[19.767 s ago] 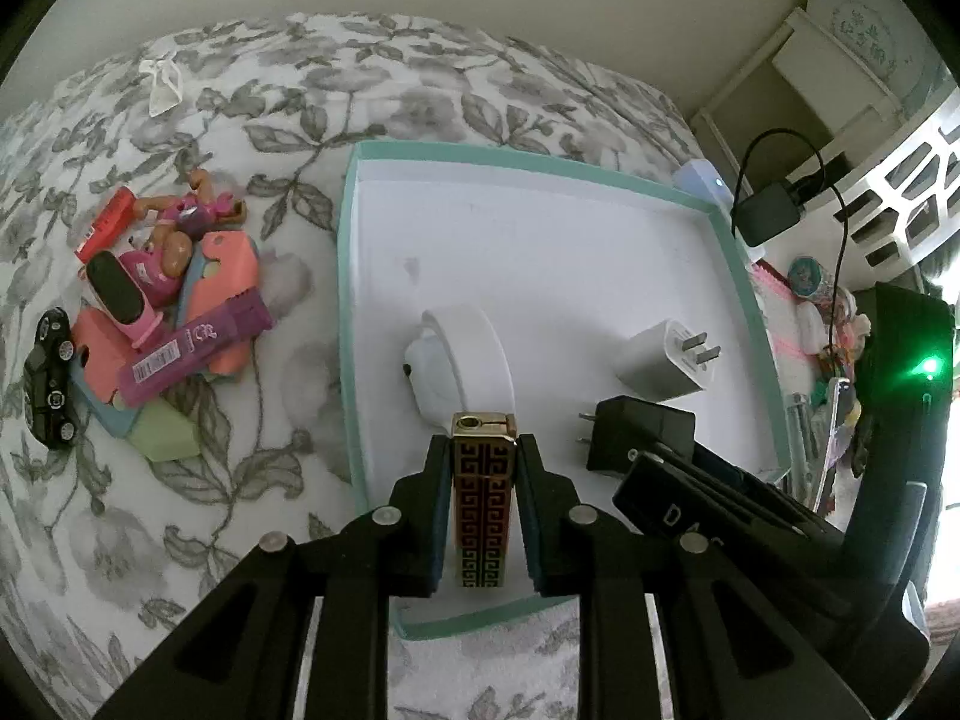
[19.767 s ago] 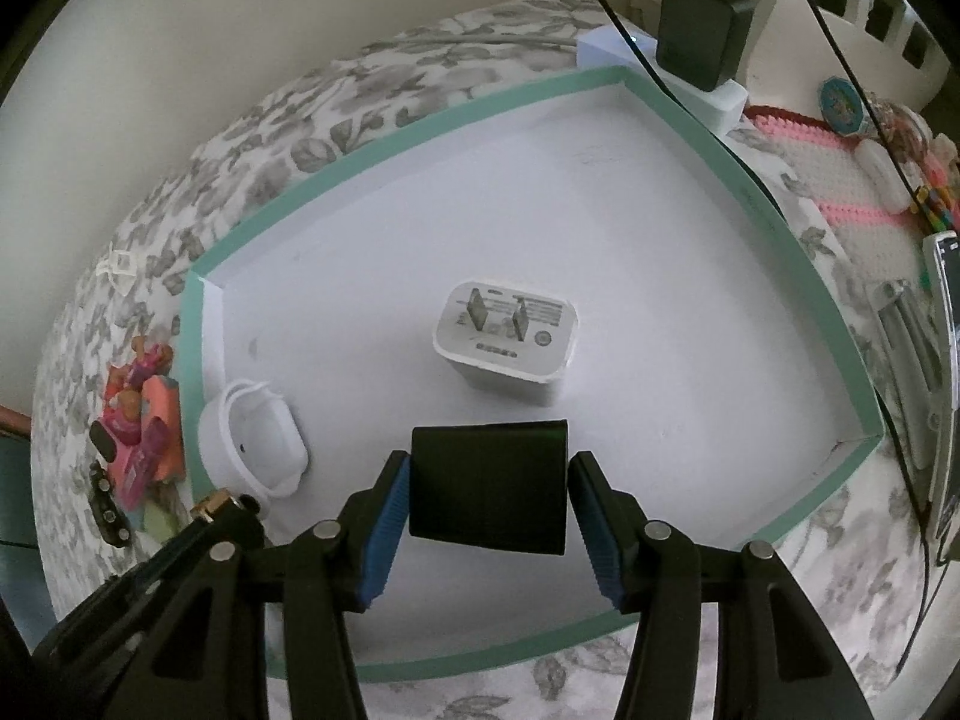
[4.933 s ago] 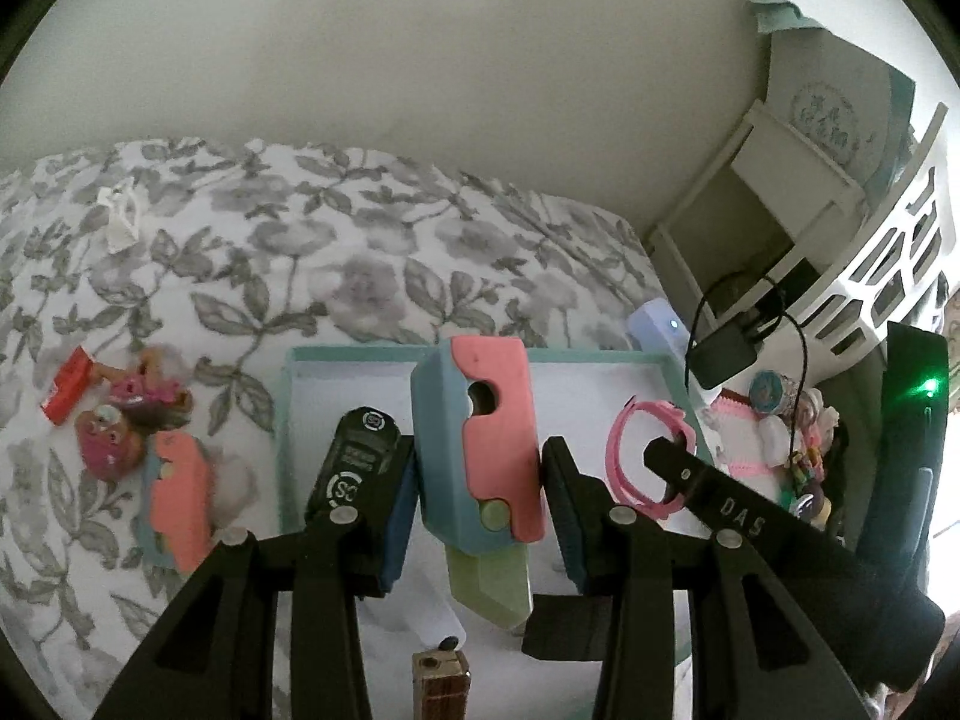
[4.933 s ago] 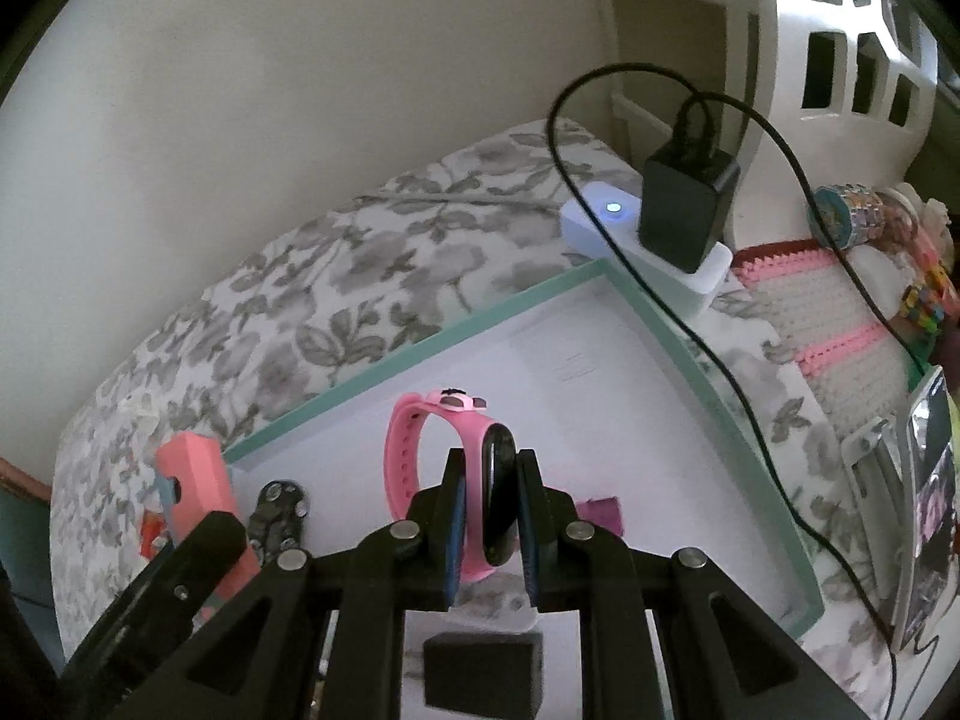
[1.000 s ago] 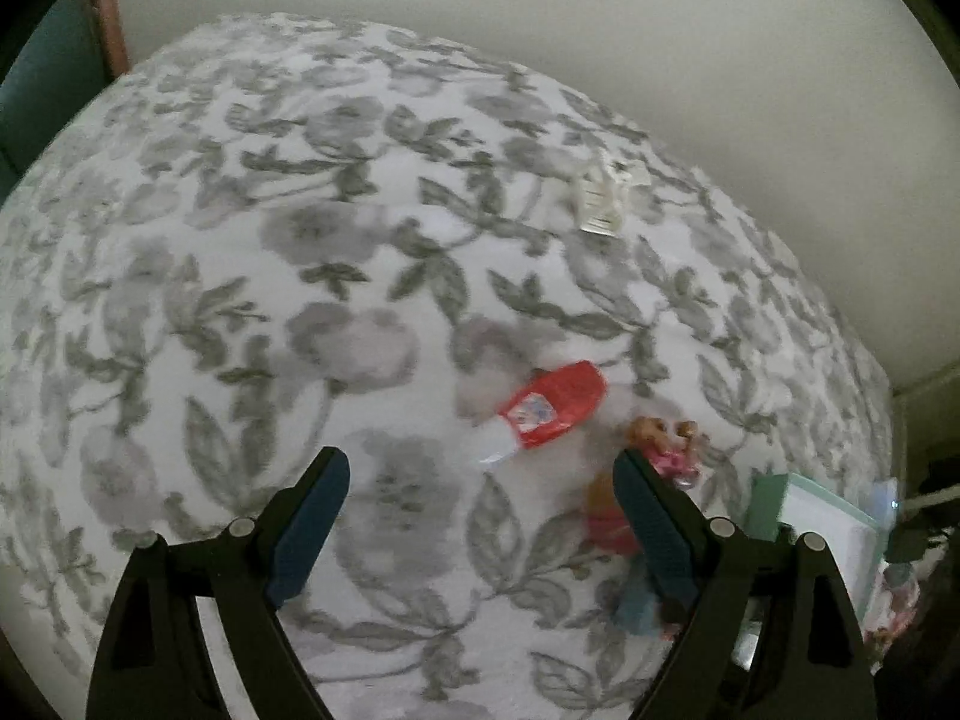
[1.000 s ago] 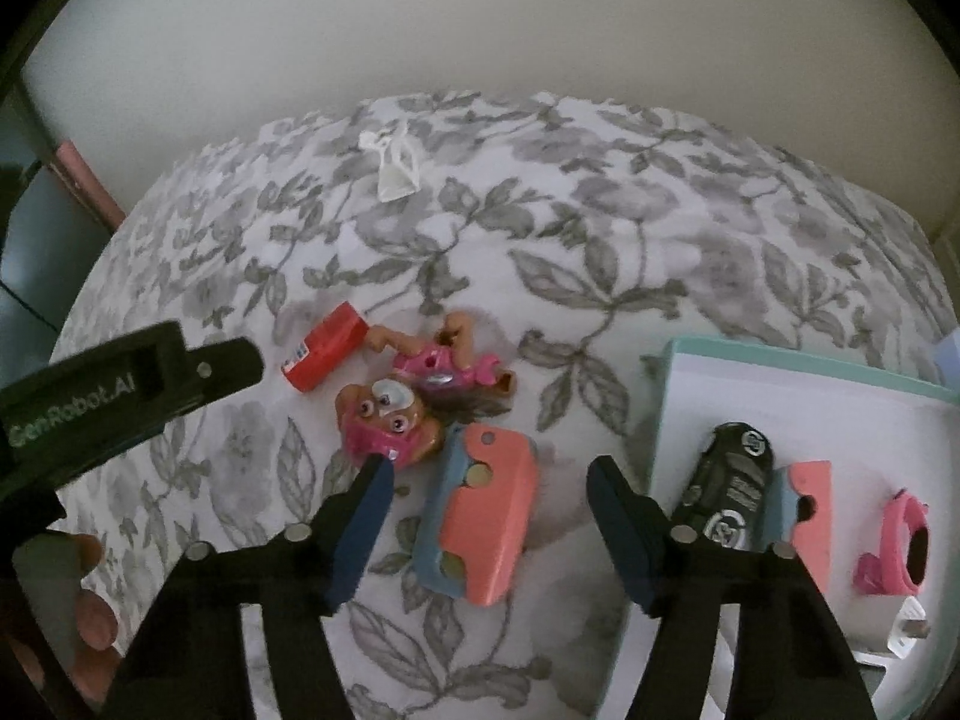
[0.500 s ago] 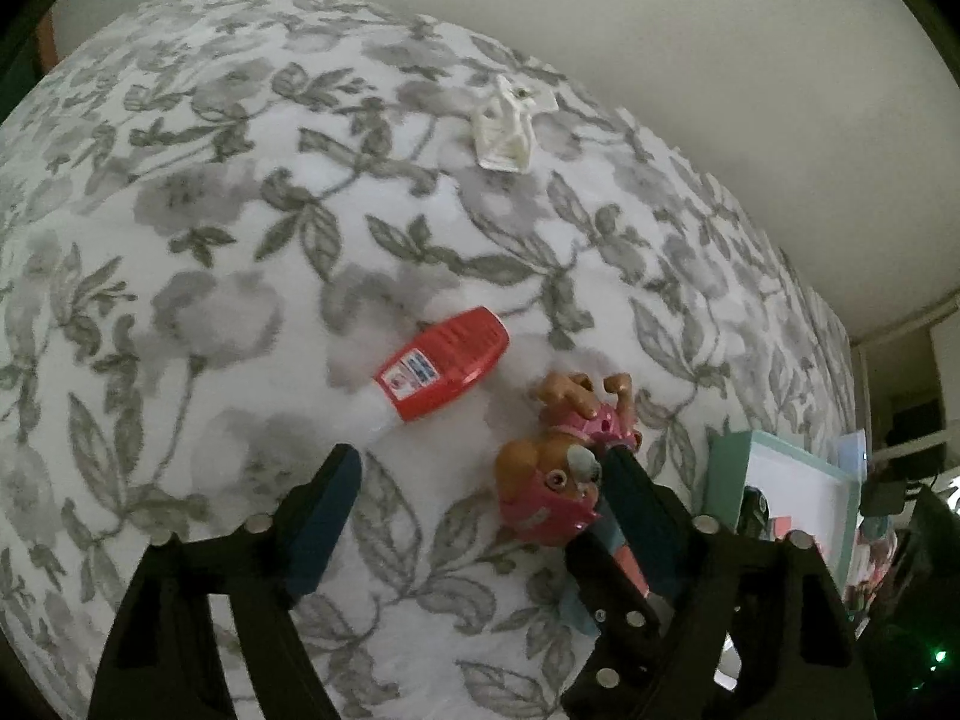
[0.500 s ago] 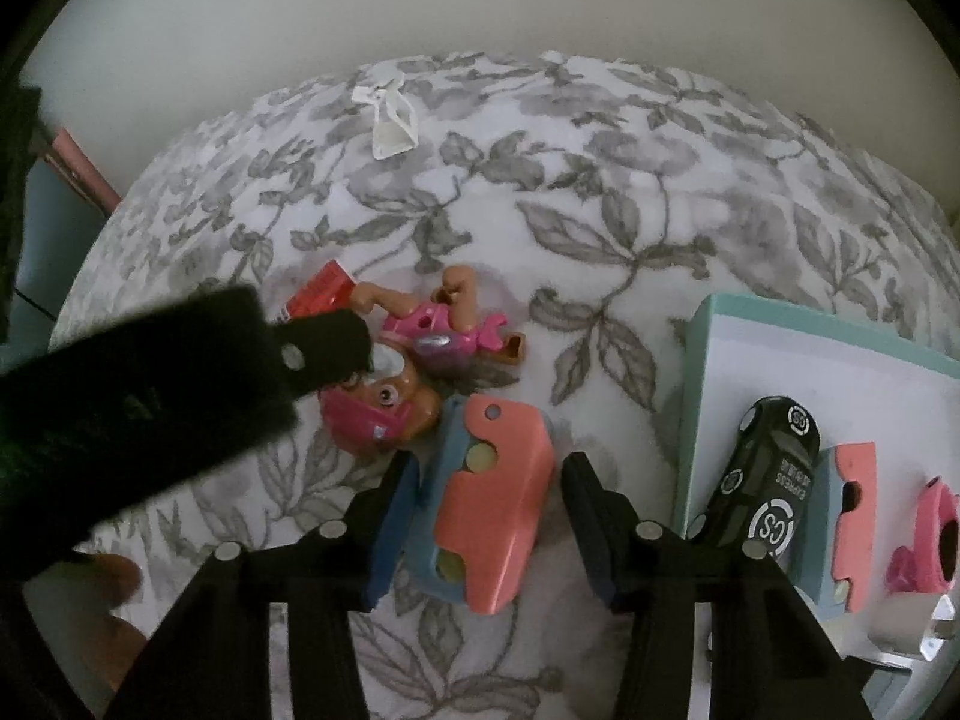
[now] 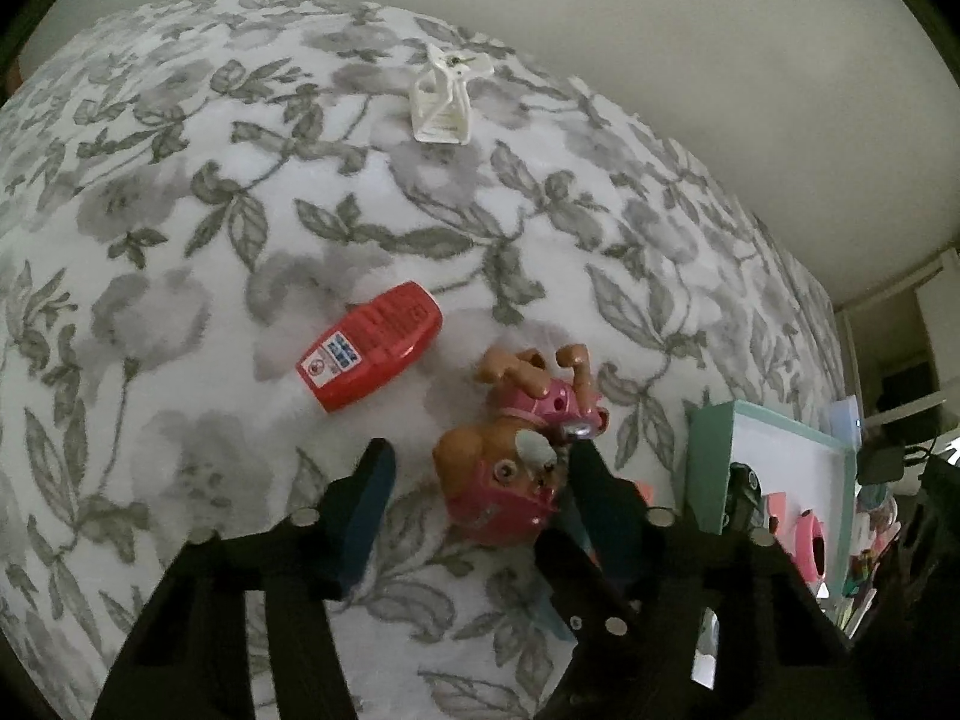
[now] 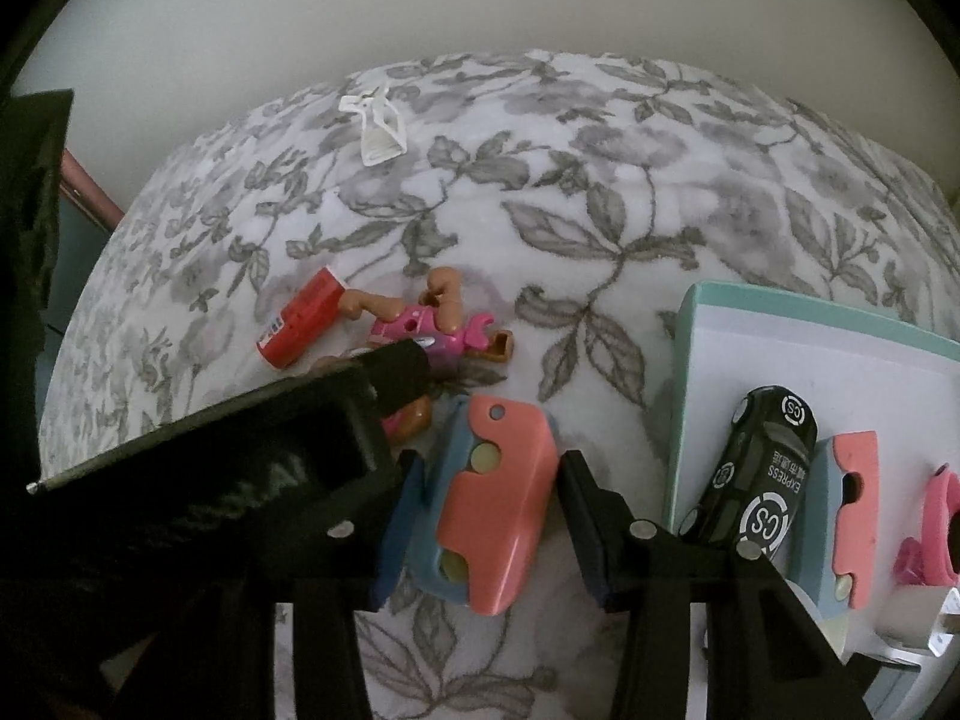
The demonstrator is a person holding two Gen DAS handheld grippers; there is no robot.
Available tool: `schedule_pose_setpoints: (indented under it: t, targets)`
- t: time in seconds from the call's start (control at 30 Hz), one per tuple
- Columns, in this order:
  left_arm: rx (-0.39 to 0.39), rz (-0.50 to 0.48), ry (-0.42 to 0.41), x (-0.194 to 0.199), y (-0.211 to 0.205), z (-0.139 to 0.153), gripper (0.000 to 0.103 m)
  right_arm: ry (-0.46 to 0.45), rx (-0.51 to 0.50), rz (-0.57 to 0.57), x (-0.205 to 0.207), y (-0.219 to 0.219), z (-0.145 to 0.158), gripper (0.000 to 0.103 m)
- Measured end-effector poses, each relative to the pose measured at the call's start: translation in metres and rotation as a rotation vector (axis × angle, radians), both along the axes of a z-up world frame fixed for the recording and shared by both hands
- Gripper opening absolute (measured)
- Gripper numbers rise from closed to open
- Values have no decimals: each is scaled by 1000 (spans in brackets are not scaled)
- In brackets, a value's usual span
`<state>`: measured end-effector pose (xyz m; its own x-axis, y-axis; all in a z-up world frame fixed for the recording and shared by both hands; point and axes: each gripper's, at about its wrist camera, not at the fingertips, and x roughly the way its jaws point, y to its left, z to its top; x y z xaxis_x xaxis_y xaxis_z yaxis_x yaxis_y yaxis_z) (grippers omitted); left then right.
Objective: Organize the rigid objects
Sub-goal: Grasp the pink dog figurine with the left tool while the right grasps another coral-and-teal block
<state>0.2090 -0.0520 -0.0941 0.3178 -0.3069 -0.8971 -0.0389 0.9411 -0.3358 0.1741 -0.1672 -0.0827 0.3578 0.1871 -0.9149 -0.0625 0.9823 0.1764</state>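
My left gripper (image 9: 480,480) is open, its jaws either side of a pink and brown puppy toy (image 9: 510,480) lying on the floral cloth. A red lighter-shaped case (image 9: 369,354) lies just beyond it to the left. My right gripper (image 10: 486,504) is open around a pink and blue toy knife case (image 10: 486,498) on the cloth. The puppy toy (image 10: 444,324) and the red case (image 10: 300,318) also show in the right wrist view, partly behind the left gripper's body. The teal-rimmed white tray (image 10: 684,396) at right holds a black toy car (image 10: 762,480), another pink and blue case (image 10: 852,504) and a pink band (image 10: 936,534).
A small white plastic clip (image 9: 444,96) lies far back on the cloth near the wall. The tray's near corner (image 9: 708,468) stands right of the left gripper. A white charger plug (image 10: 936,630) sits at the tray's lower right.
Both grippers have come lower and closer to the toys. The left jaws now flank the puppy toy; the right jaws now flank the pink and blue case.
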Motion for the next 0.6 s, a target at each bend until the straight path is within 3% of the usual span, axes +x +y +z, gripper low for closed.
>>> schedule_pose_setpoints:
  t: [0.1, 0.23, 0.6]
  targets:
    - [-30, 1, 2, 1, 2, -1, 40, -2, -1, -1, 0, 0, 0, 49]
    - [-41, 4, 5, -1, 3, -1, 40, -4, -4, -2, 0, 0, 0, 49]
    - [18, 27, 53, -7, 11, 2, 40, -15, -42, 5, 0, 7, -2, 49]
